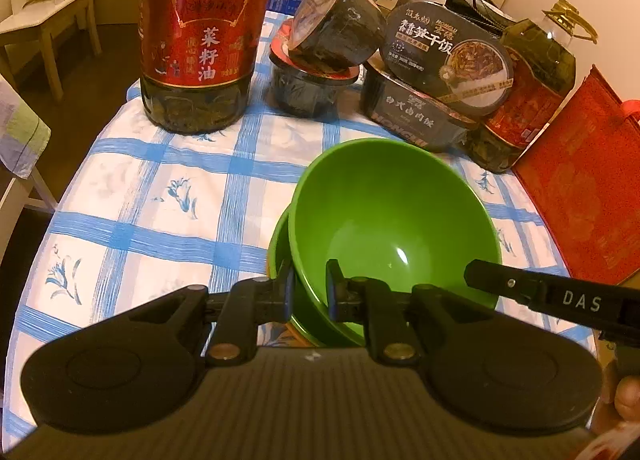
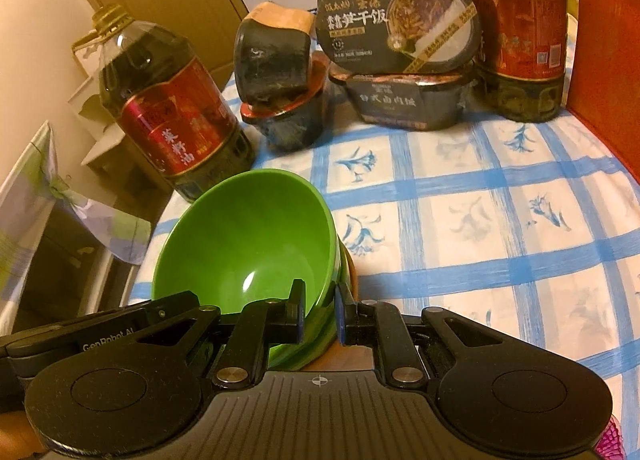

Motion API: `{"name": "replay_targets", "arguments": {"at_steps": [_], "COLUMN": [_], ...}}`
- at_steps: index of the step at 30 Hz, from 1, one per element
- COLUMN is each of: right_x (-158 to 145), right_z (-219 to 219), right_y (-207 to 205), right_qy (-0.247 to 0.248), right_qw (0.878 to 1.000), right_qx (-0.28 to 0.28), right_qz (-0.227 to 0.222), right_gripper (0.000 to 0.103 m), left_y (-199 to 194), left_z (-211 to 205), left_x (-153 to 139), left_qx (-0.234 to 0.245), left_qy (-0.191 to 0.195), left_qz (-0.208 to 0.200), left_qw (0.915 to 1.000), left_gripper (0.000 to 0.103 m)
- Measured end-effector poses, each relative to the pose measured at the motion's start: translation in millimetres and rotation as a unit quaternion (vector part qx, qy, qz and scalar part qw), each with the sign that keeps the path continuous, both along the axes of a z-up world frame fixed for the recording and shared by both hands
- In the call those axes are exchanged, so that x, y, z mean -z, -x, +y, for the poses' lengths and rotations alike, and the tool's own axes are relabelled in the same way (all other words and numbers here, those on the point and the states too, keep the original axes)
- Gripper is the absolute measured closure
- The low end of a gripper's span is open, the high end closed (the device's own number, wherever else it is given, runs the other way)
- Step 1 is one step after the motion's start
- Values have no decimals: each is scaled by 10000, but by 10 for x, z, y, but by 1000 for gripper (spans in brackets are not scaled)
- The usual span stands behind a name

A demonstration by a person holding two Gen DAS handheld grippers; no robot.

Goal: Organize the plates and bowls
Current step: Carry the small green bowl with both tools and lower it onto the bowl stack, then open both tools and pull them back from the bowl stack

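Observation:
A green bowl (image 1: 384,220) sits nested in a second green bowl (image 1: 280,248) low over the blue-checked tablecloth (image 1: 160,200). My left gripper (image 1: 310,280) is shut on the near-left rim, one finger inside the top bowl and one outside. My right gripper (image 2: 320,300) is shut on the opposite rim of the green bowl (image 2: 248,236) in the same way. An orange-brown edge (image 2: 353,276) peeks out under the stack. I cannot tell whether the stack touches the cloth. One finger (image 1: 520,292) of the right gripper shows in the left wrist view.
Behind the bowls stand two large oil bottles (image 1: 196,40) (image 1: 532,100), two stacked dark round tubs (image 1: 316,72) and two stacked black meal boxes (image 1: 432,88). A red bag (image 1: 588,204) borders the table's right side. A pale chair (image 1: 44,20) stands far left.

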State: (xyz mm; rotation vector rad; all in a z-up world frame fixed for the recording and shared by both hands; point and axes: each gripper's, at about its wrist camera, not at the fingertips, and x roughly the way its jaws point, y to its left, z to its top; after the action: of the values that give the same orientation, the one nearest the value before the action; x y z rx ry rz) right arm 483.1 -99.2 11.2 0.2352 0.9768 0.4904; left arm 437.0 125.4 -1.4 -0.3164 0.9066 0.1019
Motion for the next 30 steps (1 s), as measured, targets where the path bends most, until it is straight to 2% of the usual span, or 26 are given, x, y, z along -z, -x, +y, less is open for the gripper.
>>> {"name": "replay_targets", "arguments": {"at_steps": [11,22,25,28,30], "right_x": [106,133,135,140,122], "right_z": [49,83,87,83,72], "right_y": [-59,-73,-71,-64,-46], "right_qy": [14,131,128,95,17], "right_qw": [9999,9997,9998,9999,10000], "right_qx": [-19,-32,-33,-6,-10], "right_qz": [155,187,141,113,79], "right_gripper": [88,89,88,83,66], "left_y": [-29,-23,-20,-6,20], "left_z": [44,32,31,46,59], "left_x": [106,93,89,83,64], "left_qx": [-14,58,85,63,42], "left_qy": [10,-54,-76,-36,-29], "left_qz": [104,30,30,1,-47], "left_qw": [9999,10000,9999,10000,10000], "left_gripper": [89,88,85,80,80]}}
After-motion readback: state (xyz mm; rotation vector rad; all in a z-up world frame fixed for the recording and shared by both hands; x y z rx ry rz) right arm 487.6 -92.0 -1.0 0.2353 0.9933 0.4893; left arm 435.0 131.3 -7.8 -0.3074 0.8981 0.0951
